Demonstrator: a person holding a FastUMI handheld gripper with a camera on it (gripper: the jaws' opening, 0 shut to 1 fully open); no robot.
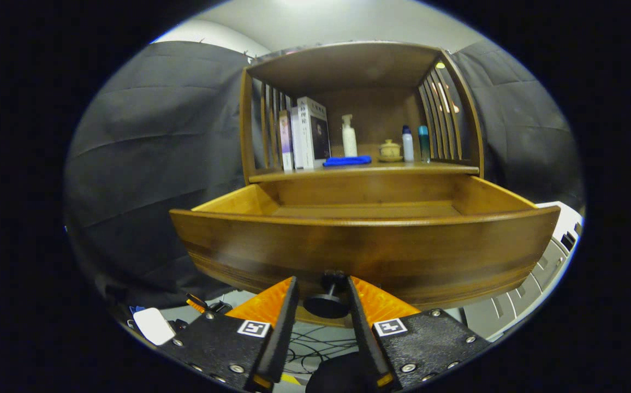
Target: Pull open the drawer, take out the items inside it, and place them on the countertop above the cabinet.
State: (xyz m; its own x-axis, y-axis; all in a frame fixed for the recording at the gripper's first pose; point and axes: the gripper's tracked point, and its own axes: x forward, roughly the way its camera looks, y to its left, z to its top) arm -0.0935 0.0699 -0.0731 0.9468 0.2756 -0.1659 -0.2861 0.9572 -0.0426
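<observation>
**Drawer pulled out, contents not yet lifted**

While the drawer (364,240) stands drawn well out of the cabinet (359,109), its dark knob (327,297) is flanked by the gripper (323,292), whose fingers sit narrowly on either side; whether both pads actually press on it cannot be told. Opening is judged done. Little of the drawer floor is shown over the near front panel, so the items inside cannot be made out. On the countertop (364,170) above, books (304,134), a blue cloth (347,160), bottles (349,136) and a small pot (390,149) are seen. Removal and placement are judged left.
</observation>
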